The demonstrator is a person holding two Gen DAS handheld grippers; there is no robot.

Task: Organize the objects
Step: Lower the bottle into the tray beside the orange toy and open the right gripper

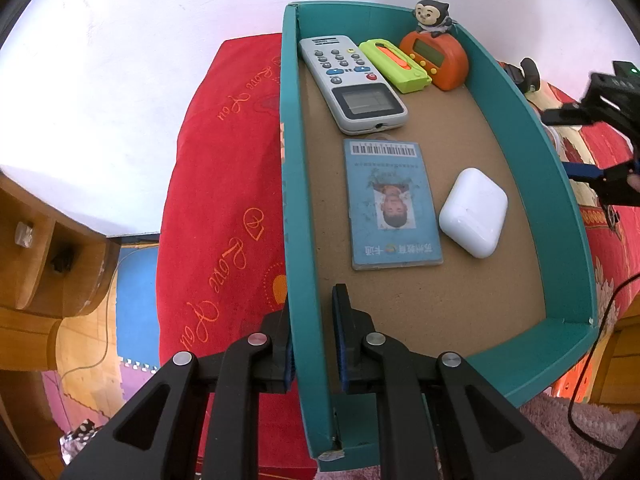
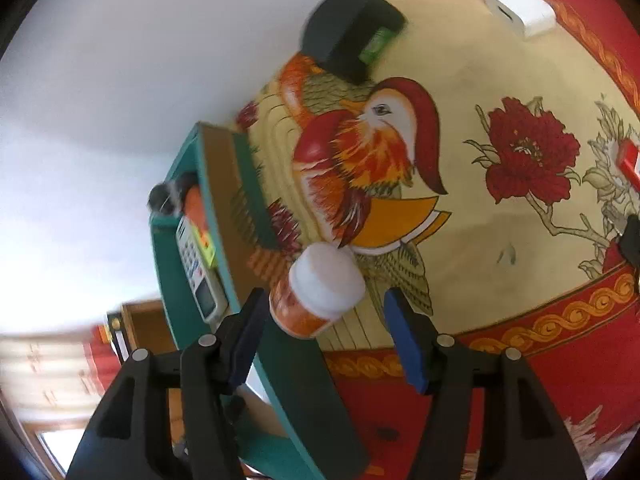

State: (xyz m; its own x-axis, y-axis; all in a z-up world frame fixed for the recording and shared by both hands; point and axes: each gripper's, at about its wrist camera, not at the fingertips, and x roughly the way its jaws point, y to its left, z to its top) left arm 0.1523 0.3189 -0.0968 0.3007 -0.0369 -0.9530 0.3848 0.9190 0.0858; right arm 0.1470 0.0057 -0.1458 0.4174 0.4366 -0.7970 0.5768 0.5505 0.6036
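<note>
My left gripper (image 1: pixel 311 332) is shut on the left wall of a teal box (image 1: pixel 291 184). Inside the box lie a grey remote (image 1: pixel 352 82), a green cutter (image 1: pixel 395 65), an orange timer (image 1: pixel 436 60) with a small figurine (image 1: pixel 433 16), a blue ID card (image 1: pixel 394 204) and a white earbud case (image 1: pixel 474 212). My right gripper (image 2: pixel 324 332) is open around a small orange bottle with a white cap (image 2: pixel 316 296) that lies on the bedspread beside the box's outer wall (image 2: pixel 248 192). The right gripper also shows at the right edge of the left wrist view (image 1: pixel 600 128).
The box rests on a red and cream bedspread with a bird print (image 2: pixel 360 160). A black box with a green label (image 2: pixel 352 28) and a white box (image 2: pixel 520 8) lie farther on the bed. A wooden bedside cabinet (image 1: pixel 40 264) stands at the left, with a floor mat below.
</note>
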